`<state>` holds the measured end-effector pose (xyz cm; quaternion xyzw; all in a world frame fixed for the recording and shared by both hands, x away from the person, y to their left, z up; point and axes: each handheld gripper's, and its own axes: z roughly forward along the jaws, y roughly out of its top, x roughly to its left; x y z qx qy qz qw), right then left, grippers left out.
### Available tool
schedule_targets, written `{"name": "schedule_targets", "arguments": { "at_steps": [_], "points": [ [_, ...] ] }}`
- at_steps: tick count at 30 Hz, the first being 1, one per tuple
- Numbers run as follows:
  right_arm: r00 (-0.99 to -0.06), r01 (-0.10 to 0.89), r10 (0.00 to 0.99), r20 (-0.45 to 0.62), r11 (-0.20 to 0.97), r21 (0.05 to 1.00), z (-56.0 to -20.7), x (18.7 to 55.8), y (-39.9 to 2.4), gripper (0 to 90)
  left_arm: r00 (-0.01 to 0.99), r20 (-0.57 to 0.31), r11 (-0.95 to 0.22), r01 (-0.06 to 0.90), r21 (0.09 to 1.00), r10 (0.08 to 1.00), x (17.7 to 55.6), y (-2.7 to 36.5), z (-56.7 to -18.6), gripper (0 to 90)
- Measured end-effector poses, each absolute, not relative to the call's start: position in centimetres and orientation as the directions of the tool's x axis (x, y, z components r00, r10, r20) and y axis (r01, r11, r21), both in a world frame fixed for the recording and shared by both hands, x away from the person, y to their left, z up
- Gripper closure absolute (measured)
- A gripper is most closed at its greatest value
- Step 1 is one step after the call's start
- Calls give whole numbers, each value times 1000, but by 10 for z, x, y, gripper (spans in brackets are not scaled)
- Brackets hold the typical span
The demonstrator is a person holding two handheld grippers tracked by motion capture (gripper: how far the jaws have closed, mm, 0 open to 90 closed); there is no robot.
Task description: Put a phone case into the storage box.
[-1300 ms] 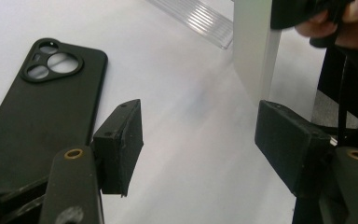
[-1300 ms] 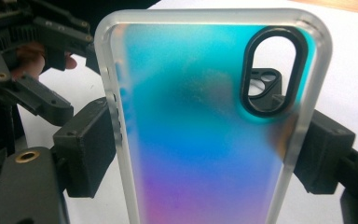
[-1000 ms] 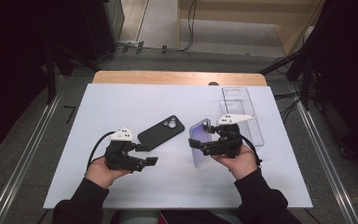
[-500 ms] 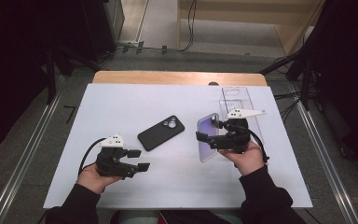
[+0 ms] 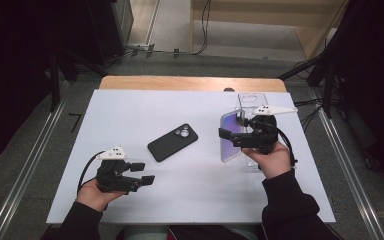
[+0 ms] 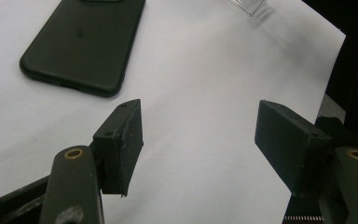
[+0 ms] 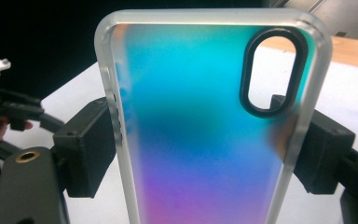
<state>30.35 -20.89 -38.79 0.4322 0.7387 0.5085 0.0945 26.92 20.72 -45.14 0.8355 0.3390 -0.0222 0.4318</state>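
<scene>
Iridescent phone case sits pinched by its long edges in the right gripper, centre frame; the left gripper, lower left in the high view, spreads its jaws over bare table.

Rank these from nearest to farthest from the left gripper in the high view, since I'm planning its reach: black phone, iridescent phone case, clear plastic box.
1. Black phone, mid-table.
2. Iridescent phone case, held in the right gripper.
3. Clear plastic box, far right.
</scene>
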Motion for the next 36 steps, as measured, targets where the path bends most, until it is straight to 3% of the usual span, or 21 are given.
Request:
{"name": "schedule_targets", "arguments": {
  "at_steps": [17, 36],
  "points": [
    [-521, 521, 806, 281, 39, 853, -368, 316, -248, 167, 757, -339, -374, 595, 711, 559, 265, 212, -450, 328],
    [-342, 527, 909, 239, -25, 849, -374, 348, -282, 166, 756, -319, -378, 588, 715, 572, 266, 212, -450, 328]
  ]
}}
